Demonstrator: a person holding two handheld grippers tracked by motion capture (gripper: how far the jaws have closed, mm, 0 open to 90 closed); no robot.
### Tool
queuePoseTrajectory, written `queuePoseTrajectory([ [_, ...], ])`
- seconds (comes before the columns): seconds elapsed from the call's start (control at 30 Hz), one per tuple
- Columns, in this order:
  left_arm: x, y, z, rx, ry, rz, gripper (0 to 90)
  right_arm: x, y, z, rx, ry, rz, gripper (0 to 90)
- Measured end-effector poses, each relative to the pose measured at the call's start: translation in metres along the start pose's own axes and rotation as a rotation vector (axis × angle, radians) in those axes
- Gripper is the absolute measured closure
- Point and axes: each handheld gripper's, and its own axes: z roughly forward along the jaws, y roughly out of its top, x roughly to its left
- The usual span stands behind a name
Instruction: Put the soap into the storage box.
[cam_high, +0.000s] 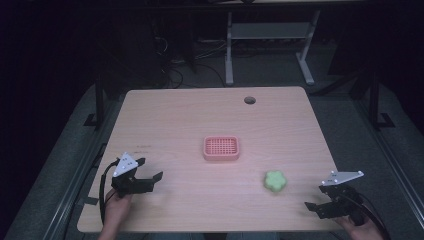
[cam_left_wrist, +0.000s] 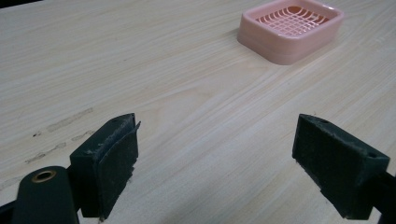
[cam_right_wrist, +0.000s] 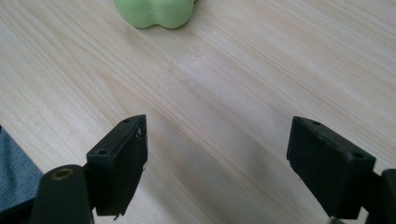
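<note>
A pink slotted soap dish (cam_high: 221, 148) lies at the middle of the wooden table (cam_high: 200, 115); the left gripper view has it far ahead as the pink dish (cam_left_wrist: 290, 28). A green flower-shaped soap (cam_high: 275, 181) rests to the dish's front right, and it appears as the green soap (cam_right_wrist: 156, 11) at the top of the right gripper view. My left gripper (cam_high: 151, 169) hovers open near the front left edge, nothing between its jaws (cam_left_wrist: 215, 163). My right gripper (cam_high: 315, 197) is open at the front right corner, empty too (cam_right_wrist: 217, 163), a short way from the soap.
A round cable hole (cam_high: 249, 100) sits near the table's far edge. Beyond the table are white desk legs (cam_high: 229, 50) and cables on a dark floor. Bare wood lies between the grippers and the dish.
</note>
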Motion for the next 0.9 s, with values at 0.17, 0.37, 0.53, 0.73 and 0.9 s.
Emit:
queuePoseTrajectory([
  [0.17,0.000,0.000,-0.001,-0.005,0.002,0.001,14.1,0.001,0.002,0.001,-0.009,0.009,-0.019,20.0],
  [0.37,-0.001,-0.001,-0.002,-0.004,0.001,0.001,14.1,0.005,0.009,0.000,0.001,0.001,-0.035,20.1],
  [0.53,-0.001,-0.002,-0.004,-0.012,0.002,-0.004,14.1,0.006,0.023,-0.002,0.001,0.011,-0.062,20.5],
  [0.73,0.000,-0.002,-0.007,-0.019,0.008,-0.005,14.0,0.008,0.040,0.000,0.024,0.020,-0.086,20.2],
  [0.9,0.000,-0.003,-0.008,-0.022,0.012,-0.007,14.1,0.009,0.049,0.001,0.037,0.030,-0.100,20.2],
])
